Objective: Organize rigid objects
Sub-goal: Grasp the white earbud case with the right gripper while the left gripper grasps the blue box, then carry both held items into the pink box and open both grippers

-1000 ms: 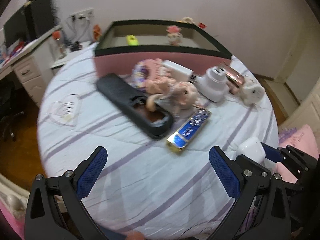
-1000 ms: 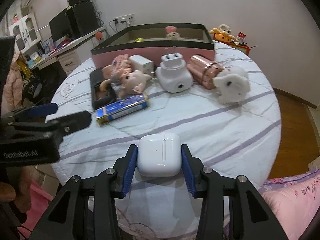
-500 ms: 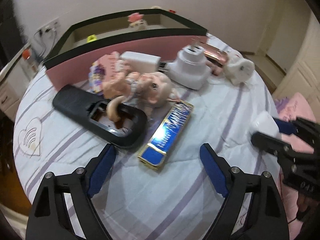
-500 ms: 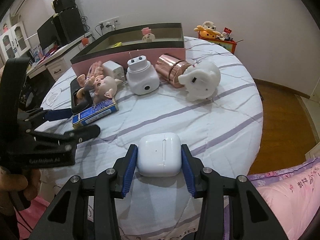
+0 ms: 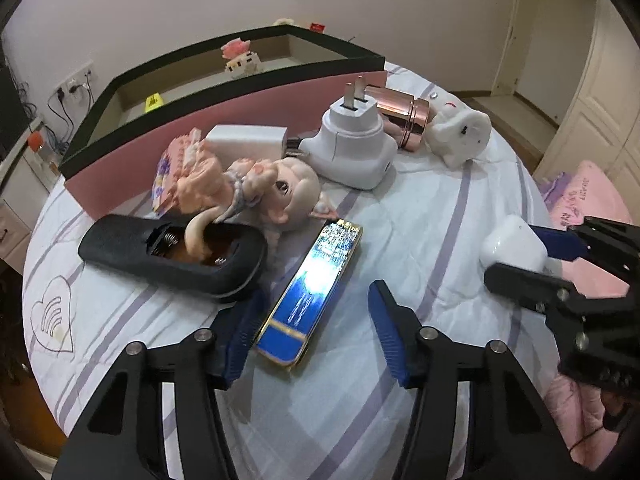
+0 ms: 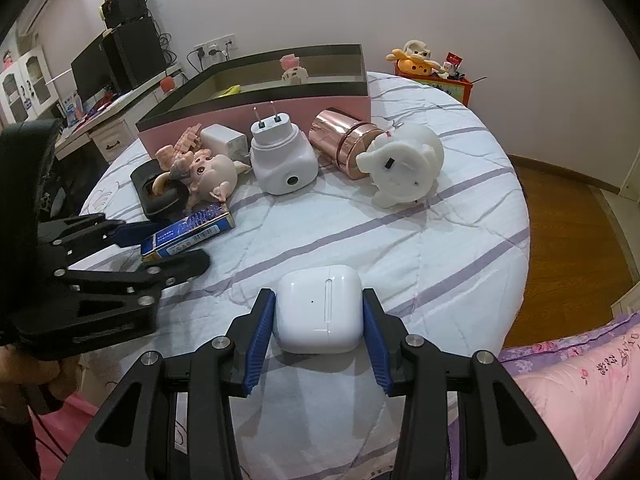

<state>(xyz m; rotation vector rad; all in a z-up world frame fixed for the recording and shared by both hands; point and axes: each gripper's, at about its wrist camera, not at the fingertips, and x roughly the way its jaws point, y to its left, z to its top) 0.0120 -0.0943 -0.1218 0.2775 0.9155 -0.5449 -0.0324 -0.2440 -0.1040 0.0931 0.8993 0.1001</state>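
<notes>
On round counter (image 6: 460,216): left hand-held gripper (image 5: 312,332) jaws closing around blue box (image 5: 316,288), pads not yet pressing. Right hand-held gripper (image 6: 318,322) clamped on white earbud case (image 6: 318,308), near counter's front edge.

Not much can really be read here. Print is seen on the blue box (image 6: 188,234) lying on the bed, but it's too small and blurred to be made out. Purple lettering is stitched on the pink quilt (image 6: 592,368) at the right, also unreadable. A heart outline with curved stripes (image 5: 52,314) is embroidered on the striped bedspread (image 5: 440,216)
</notes>
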